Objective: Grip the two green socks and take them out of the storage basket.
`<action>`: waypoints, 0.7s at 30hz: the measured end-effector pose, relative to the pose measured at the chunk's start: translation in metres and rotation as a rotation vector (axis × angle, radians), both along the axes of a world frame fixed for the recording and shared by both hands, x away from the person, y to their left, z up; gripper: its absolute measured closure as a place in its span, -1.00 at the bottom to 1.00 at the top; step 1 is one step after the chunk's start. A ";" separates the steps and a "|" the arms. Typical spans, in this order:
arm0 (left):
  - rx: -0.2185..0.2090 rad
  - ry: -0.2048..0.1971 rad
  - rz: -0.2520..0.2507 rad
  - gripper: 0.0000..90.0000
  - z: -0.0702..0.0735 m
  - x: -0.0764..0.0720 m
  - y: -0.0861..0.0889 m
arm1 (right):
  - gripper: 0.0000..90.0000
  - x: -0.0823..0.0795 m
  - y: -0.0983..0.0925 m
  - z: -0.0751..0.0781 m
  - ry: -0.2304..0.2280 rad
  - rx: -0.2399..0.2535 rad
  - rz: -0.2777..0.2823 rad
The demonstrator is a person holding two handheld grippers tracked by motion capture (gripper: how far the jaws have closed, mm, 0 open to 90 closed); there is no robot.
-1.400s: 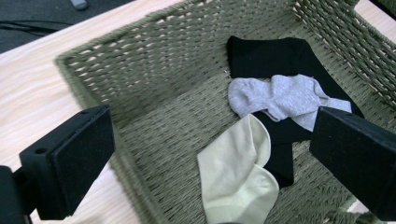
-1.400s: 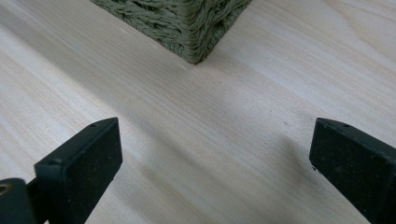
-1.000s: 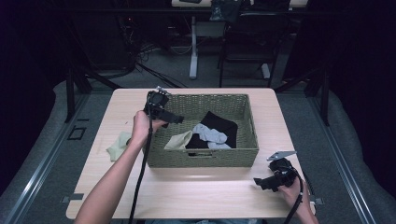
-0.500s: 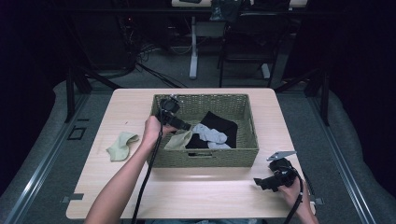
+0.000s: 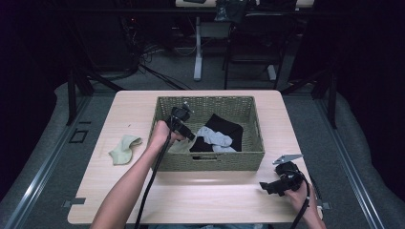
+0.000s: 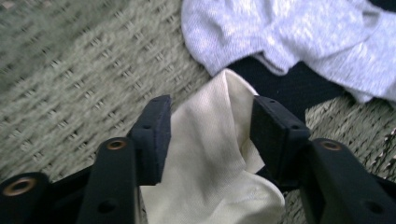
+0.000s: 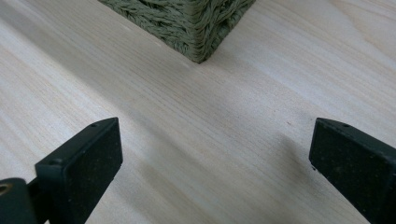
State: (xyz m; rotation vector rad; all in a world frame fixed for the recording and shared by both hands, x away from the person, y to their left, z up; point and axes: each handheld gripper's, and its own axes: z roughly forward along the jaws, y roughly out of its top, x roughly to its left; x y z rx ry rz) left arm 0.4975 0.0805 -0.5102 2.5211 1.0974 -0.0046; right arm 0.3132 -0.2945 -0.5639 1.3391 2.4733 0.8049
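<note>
A green wicker basket point(image 5: 210, 162) stands in the middle of the wooden table point(image 5: 215, 200). Inside lie a cream sock point(image 6: 210, 163), a grey sock point(image 6: 289, 37) and a black garment point(image 6: 289, 88). My left gripper point(image 5: 190, 135) reaches down into the basket's left half. Its jaws have just been closing and stand on either side of the cream sock point(image 5: 180, 146), which lies between the pads point(image 6: 154, 130); a firm pinch is not visible. My right gripper point(image 5: 267, 187) rests on the table at the front right, open with nothing between its jaws point(image 7: 215, 163).
A pale green sock point(image 5: 124, 149) lies on the table left of the basket. The basket's near corner point(image 7: 196, 28) is just ahead of the right gripper. Dark floor, stands and cables surround the table.
My left gripper has moved right from the basket's left rim and dropped inside, and its jaws have narrowed around the cream sock. The right hand has stayed put.
</note>
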 end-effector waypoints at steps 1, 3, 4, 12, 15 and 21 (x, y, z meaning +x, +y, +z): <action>0.006 0.002 -0.002 0.20 -0.001 0.000 0.000 | -0.96 0.000 0.000 0.000 0.003 -0.001 0.003; 0.030 -0.001 0.002 0.34 -0.002 -0.001 -0.001 | -0.96 0.000 0.000 0.000 0.002 -0.001 0.003; 0.037 -0.005 0.005 0.42 -0.003 -0.001 -0.001 | -0.96 0.000 0.000 0.000 0.002 -0.001 0.003; 0.071 -0.058 0.011 0.97 0.005 -0.005 0.002 | -0.96 0.000 -0.001 0.001 0.004 -0.008 0.001; 0.050 -0.091 0.010 0.97 0.013 -0.009 0.006 | -0.96 0.000 -0.001 0.001 0.002 0.002 -0.004; 0.012 -0.144 0.011 0.97 0.032 -0.017 0.016 | -0.96 0.000 -0.001 0.001 -0.003 0.000 -0.007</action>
